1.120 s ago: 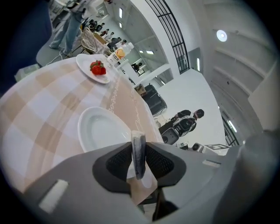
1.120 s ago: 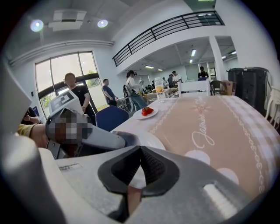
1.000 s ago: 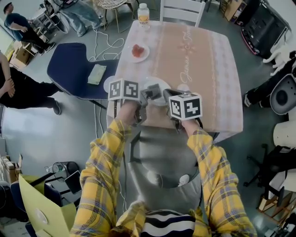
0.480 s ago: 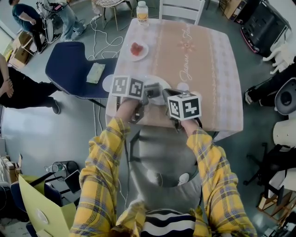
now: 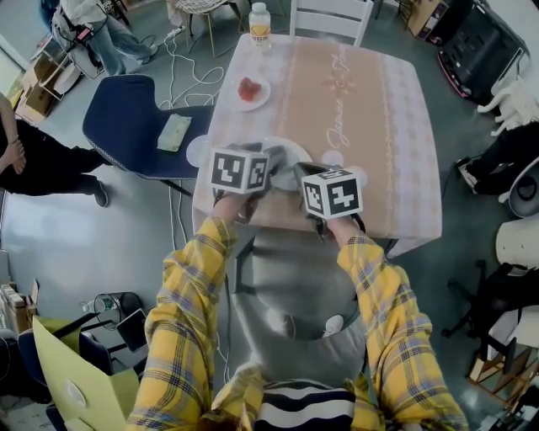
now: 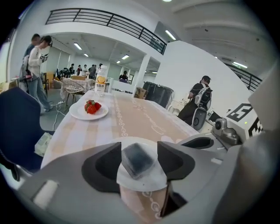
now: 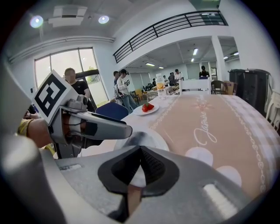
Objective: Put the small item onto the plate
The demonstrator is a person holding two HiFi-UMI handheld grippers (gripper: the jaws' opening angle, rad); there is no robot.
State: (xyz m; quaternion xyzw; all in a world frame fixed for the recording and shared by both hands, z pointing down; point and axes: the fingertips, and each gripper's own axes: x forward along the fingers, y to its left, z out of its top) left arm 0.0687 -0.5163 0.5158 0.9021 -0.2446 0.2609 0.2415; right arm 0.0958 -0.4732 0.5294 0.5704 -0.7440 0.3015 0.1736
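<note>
The small item (image 6: pixel 137 160), a dark grey block, lies on the white plate (image 6: pixel 144 180) near the table's front edge. My left gripper (image 6: pixel 139 151) straddles it, jaws opening, with a gap on each side and the pads off the block. In the head view the left gripper (image 5: pixel 266 160) and its marker cube cover part of the plate (image 5: pixel 291 150). My right gripper (image 7: pixel 140 151) hovers just right of the plate (image 7: pixel 153 136), shut with nothing between its fingers, and faces the left gripper (image 7: pixel 94 127).
A second plate with strawberries (image 5: pixel 250 92) sits at the table's far left, a bottle (image 5: pixel 261 23) at the far edge. A white chair (image 5: pixel 331 17) stands behind the table (image 5: pixel 379 109), a blue chair (image 5: pixel 135 122) to the left. People stand around the room.
My left gripper has shifted right and a little forward over the plate. The right gripper has hardly moved. People at the upper left have walked on.
</note>
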